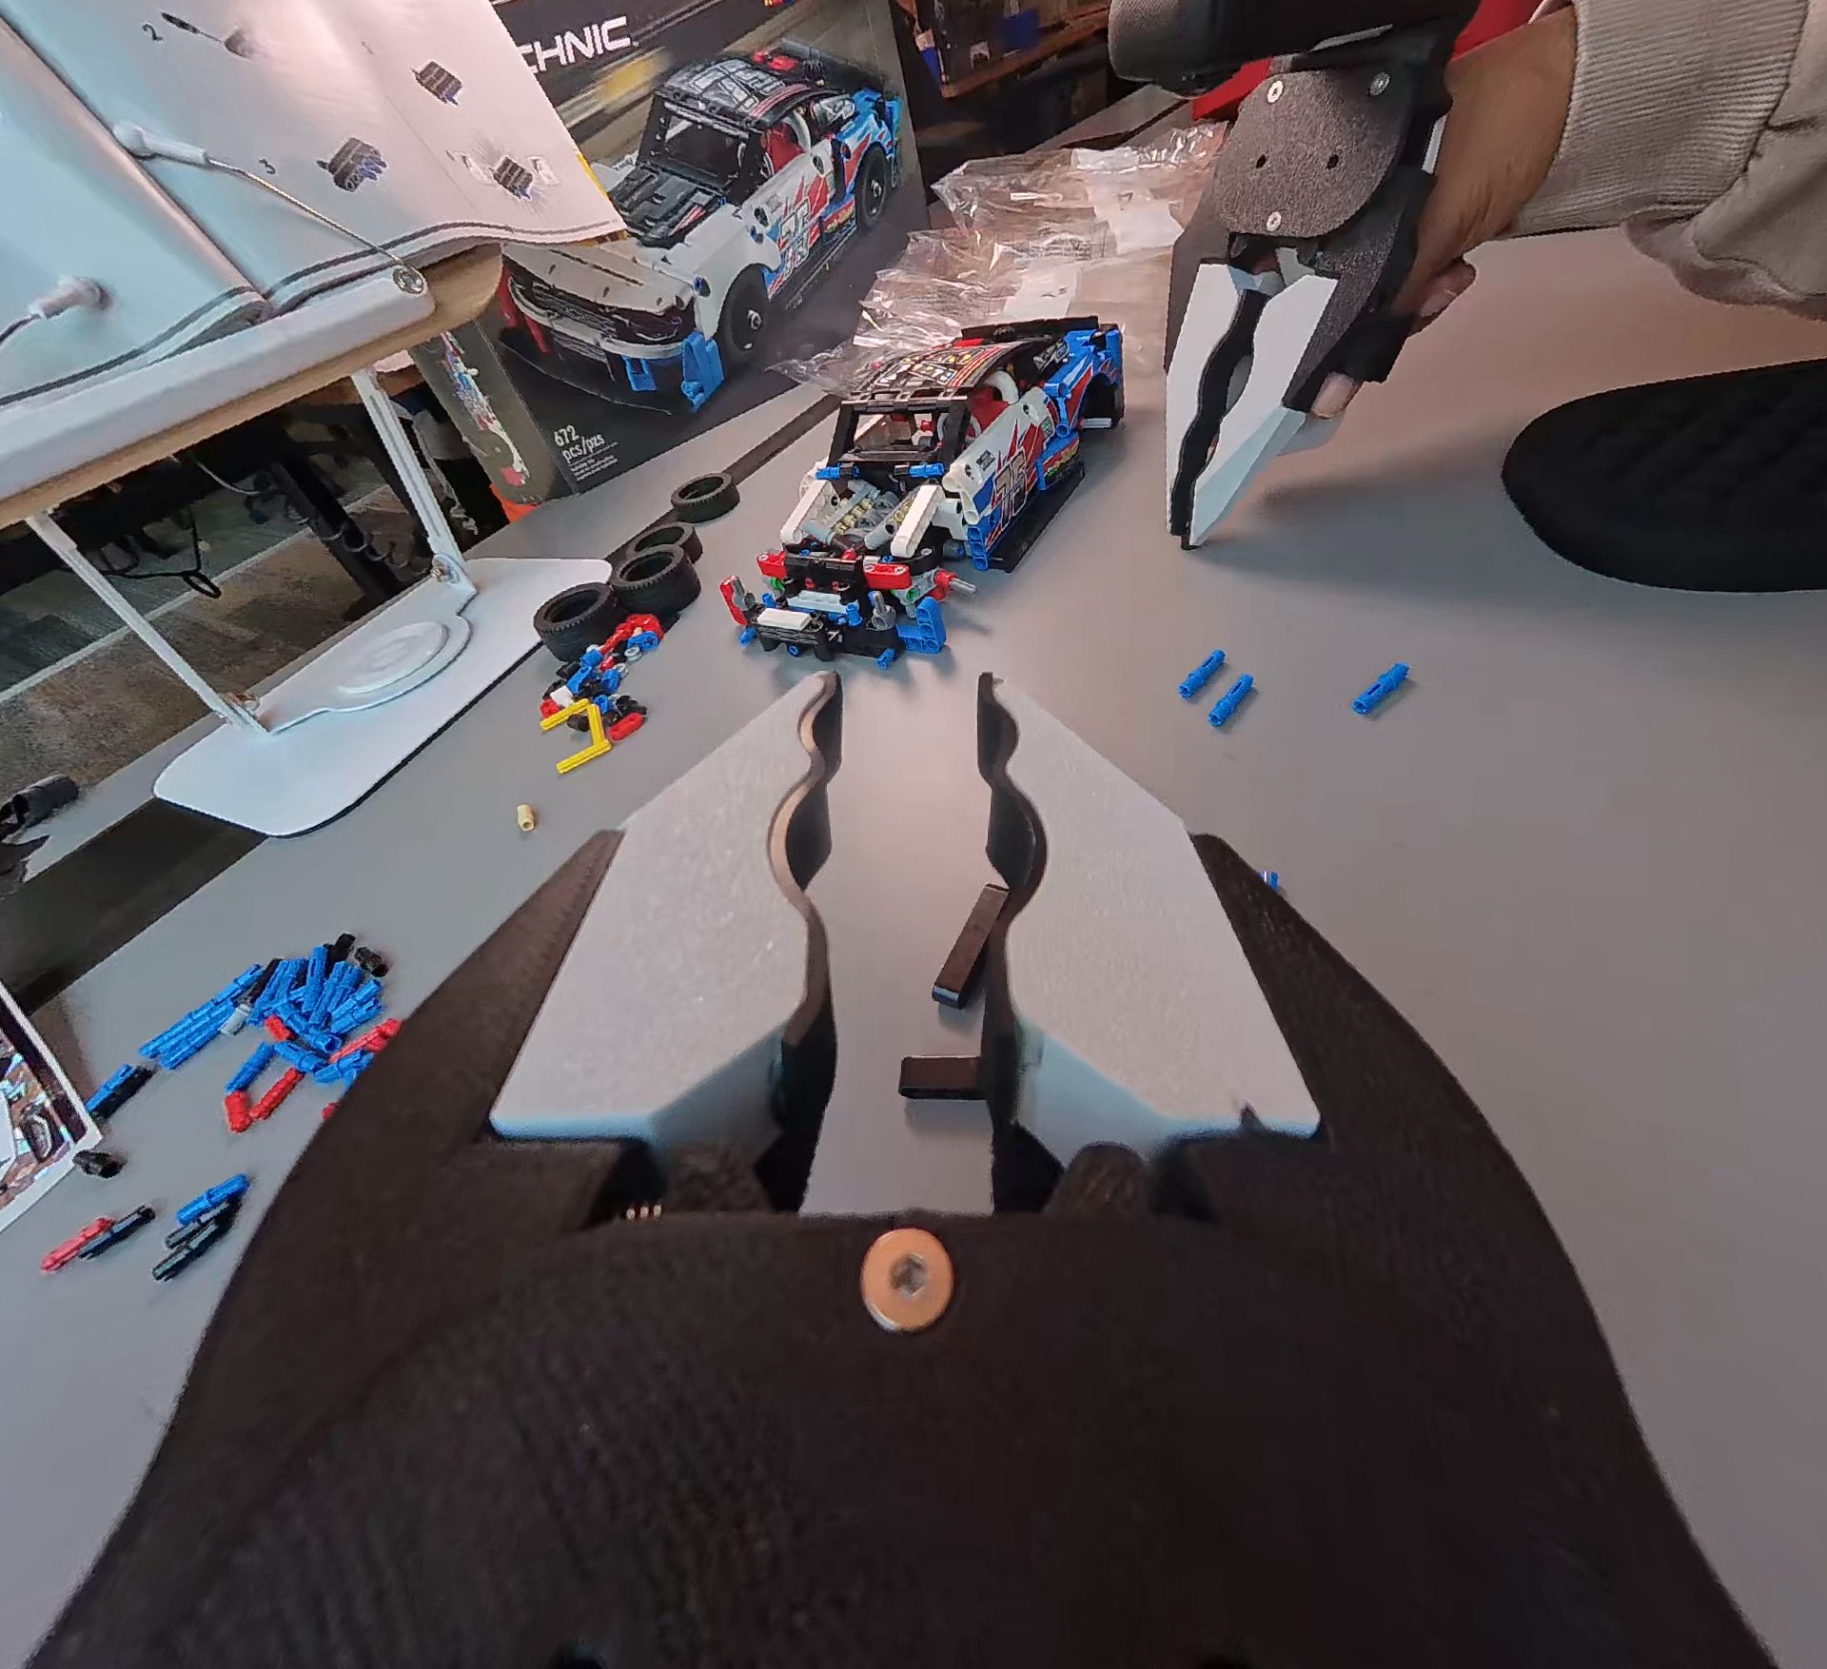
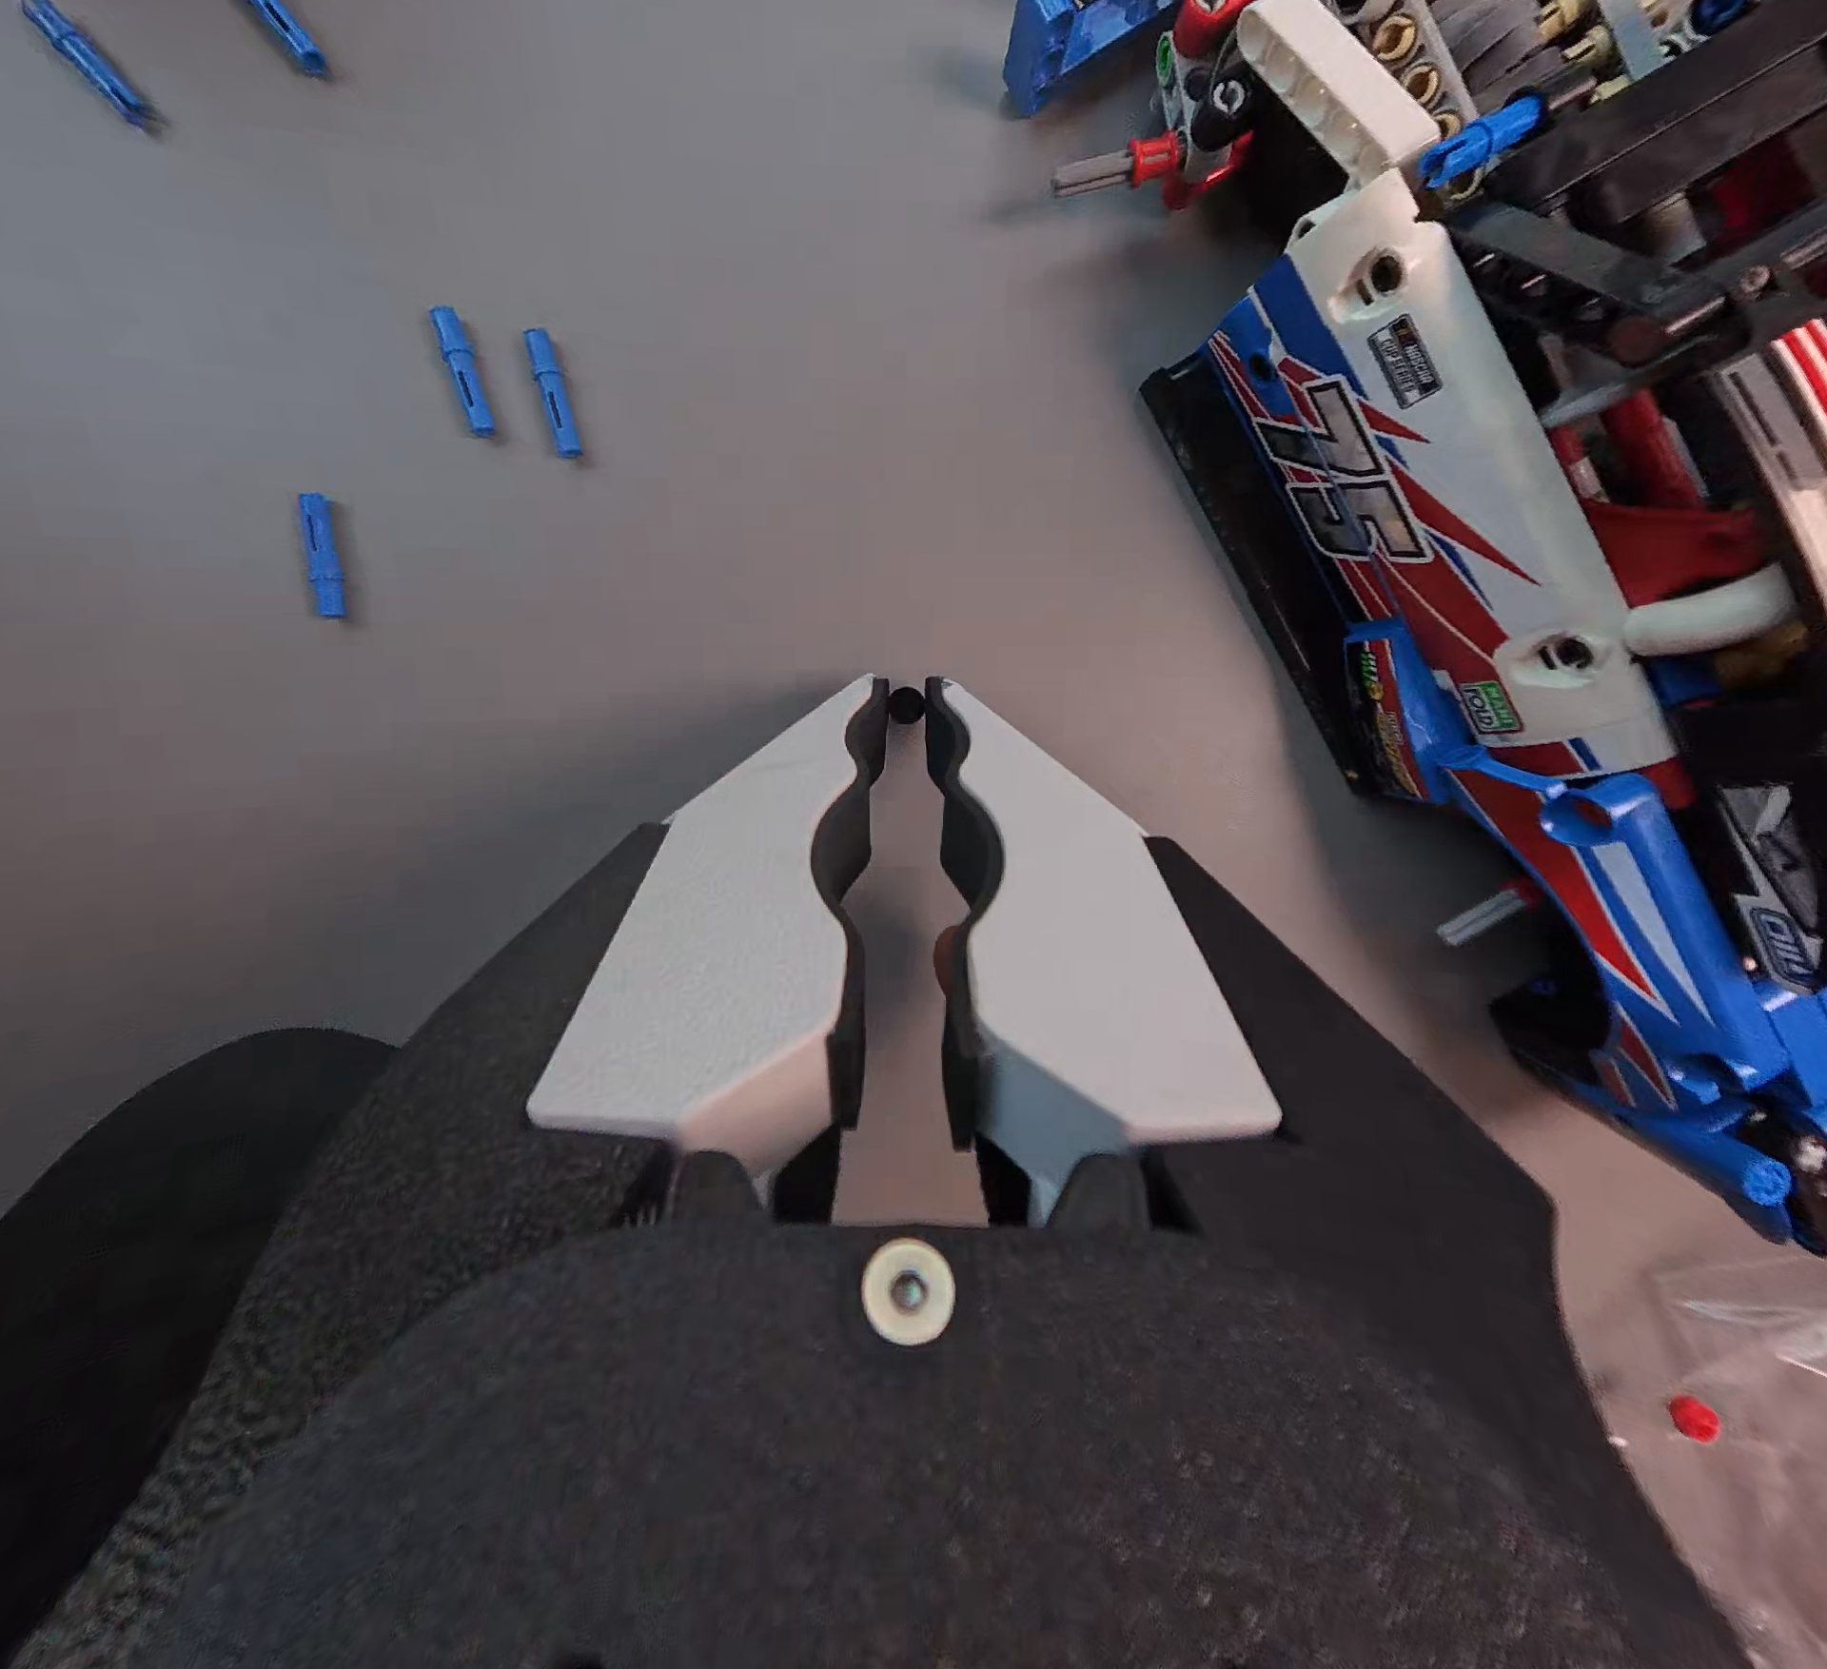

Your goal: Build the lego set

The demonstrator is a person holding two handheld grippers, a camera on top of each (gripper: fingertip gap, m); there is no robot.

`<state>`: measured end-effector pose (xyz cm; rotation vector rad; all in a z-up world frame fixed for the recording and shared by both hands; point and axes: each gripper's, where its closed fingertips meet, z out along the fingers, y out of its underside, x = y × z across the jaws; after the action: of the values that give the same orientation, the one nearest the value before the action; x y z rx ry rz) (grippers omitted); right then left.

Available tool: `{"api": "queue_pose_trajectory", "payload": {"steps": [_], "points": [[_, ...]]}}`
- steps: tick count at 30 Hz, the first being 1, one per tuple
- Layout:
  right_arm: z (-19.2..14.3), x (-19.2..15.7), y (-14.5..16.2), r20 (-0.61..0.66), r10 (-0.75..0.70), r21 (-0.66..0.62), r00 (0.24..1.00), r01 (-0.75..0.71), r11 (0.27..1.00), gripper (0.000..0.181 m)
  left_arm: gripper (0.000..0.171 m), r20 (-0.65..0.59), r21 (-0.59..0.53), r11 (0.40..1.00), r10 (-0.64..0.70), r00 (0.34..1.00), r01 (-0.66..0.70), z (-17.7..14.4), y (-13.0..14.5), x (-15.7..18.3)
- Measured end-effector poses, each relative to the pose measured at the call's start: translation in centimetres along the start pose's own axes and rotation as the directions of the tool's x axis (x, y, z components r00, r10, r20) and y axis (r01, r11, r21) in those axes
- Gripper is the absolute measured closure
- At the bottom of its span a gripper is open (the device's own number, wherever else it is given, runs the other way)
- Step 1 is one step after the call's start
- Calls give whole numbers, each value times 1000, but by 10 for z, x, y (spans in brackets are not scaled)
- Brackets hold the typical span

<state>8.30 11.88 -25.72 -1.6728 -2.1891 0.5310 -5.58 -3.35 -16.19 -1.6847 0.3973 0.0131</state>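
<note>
The right gripper [image 2: 902,700] pinches a tiny black peg [image 2: 904,706] at its tips — a slip could flick it away. The left gripper [image 1: 910,682] hangs wide, empty.

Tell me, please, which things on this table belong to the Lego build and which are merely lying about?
Part of the build:
- half-built car
- four loose tyres
- blue pins
- heap of pins
- instruction booklet
- small black piece pinched in the right tongs
- open left tongs

Just lying about:
- set box
- empty plastic bags
- white stand
</note>
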Motion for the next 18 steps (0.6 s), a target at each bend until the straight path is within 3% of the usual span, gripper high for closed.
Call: {"api": "queue_pose_trajectory", "payload": {"steps": [7,10,15,18], "points": [[2,-1,0,10,-2,7,1000,2,1000,176,145,5,-10,1000,-16,1000,16,0,3,-3],[-10,4,-13,5,15,69,1000,-16,997,169,145,6,-9,1000,-23,1000,23,0,3,-3],[-58,23,-79,-25,30,285,999,-21,958,167,144,0,-3,999,-48,999,48,1,3,-4],[-63,33,-124,-67,-50,304,997,68,950,169,144,4,-6,999,-54,999,54,1,4,-5]]}}
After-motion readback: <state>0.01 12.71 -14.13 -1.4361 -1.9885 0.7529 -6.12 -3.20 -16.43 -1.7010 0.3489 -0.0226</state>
